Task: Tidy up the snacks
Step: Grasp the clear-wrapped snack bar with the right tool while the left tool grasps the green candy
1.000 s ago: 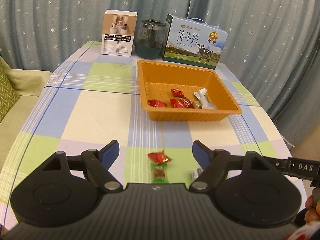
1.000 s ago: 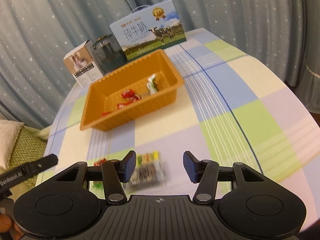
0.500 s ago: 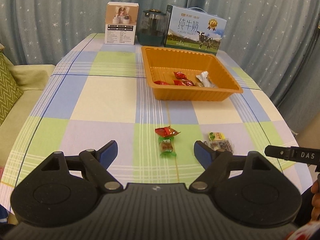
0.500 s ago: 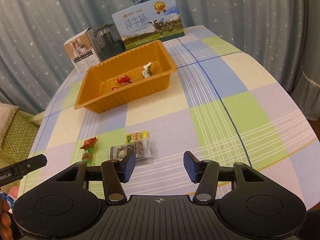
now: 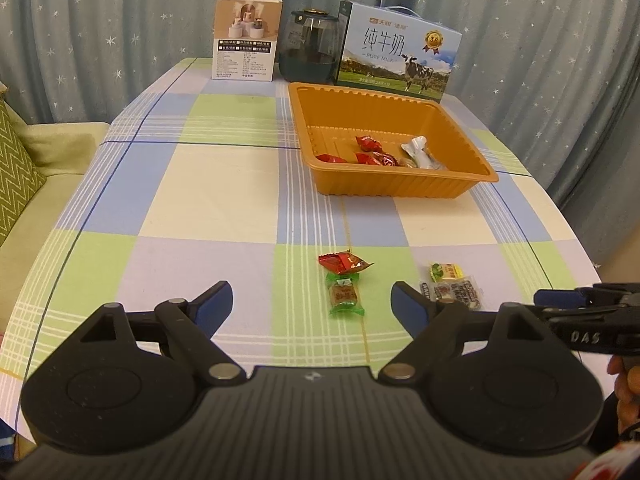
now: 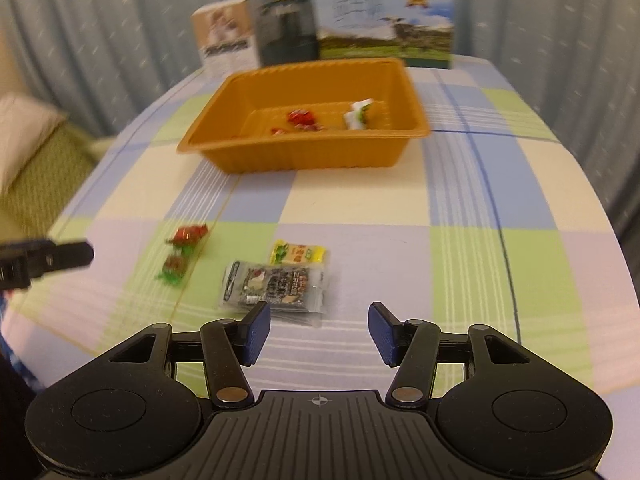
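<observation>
An orange tray [image 5: 476,168] [image 6: 304,156] holds several red candies [image 5: 368,143] and a white wrapped snack [image 5: 418,152]. On the checked cloth in front of it lie a red candy [image 5: 344,261] [image 6: 188,234], a green-wrapped candy [image 5: 344,295] [image 6: 173,268], a yellow-green packet [image 5: 445,271] [image 6: 298,253] and a clear dark snack pack [image 5: 456,293] [image 6: 276,285]. My left gripper [image 5: 312,304] is open and empty, just short of the green-wrapped candy. My right gripper [image 6: 318,330] is open and empty, just short of the snack pack; it also shows in the left wrist view [image 5: 568,298].
A milk carton box [image 5: 396,62], a dark glass jar [image 5: 310,52] and a small beige box [image 5: 246,38] stand at the table's far end before the curtain. A sofa with a green cushion [image 5: 16,172] is at the left. The table edge curves off on the right.
Both grippers have pulled back and risen, so the loose snacks now lie farther ahead. The right wrist view has swung left and is blurred. Nothing was picked up.
</observation>
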Available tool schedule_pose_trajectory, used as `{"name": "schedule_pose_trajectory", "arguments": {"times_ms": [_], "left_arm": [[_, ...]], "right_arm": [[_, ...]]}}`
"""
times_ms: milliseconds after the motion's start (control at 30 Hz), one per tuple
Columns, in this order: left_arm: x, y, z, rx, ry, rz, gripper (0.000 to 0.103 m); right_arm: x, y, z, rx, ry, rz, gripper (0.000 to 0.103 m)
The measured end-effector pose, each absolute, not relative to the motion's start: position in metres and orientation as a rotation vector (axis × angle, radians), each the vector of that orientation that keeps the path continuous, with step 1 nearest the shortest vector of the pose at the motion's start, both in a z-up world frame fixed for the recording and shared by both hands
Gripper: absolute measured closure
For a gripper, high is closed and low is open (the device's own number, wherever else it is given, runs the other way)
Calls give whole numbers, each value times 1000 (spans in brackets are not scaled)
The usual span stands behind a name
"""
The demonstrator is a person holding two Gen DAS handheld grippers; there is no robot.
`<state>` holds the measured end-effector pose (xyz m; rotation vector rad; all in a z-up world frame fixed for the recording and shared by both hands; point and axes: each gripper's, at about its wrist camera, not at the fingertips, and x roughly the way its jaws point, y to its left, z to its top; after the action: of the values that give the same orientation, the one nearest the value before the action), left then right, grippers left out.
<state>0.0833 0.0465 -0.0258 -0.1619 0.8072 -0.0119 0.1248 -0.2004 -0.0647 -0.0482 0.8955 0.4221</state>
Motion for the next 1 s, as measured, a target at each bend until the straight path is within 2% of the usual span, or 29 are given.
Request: {"name": "schedule_pose_trajectory", "arguments": {"times_ms": [100, 600, 833, 1000], "left_arm": [[88, 48, -30, -174, 817, -21, 18], [100, 48, -47, -131, 855, -21, 15], [102, 48, -52, -142, 871, -25, 15], [102, 46, -54, -145, 878, -30, 14]], "right_arm": [[133, -189, -74, -159, 896, 502, 41], [155, -142, -114, -624, 773, 813, 40], [161, -139, -116, -561, 788, 783, 40], [145, -140, -111, -492, 863, 722, 40]]}}
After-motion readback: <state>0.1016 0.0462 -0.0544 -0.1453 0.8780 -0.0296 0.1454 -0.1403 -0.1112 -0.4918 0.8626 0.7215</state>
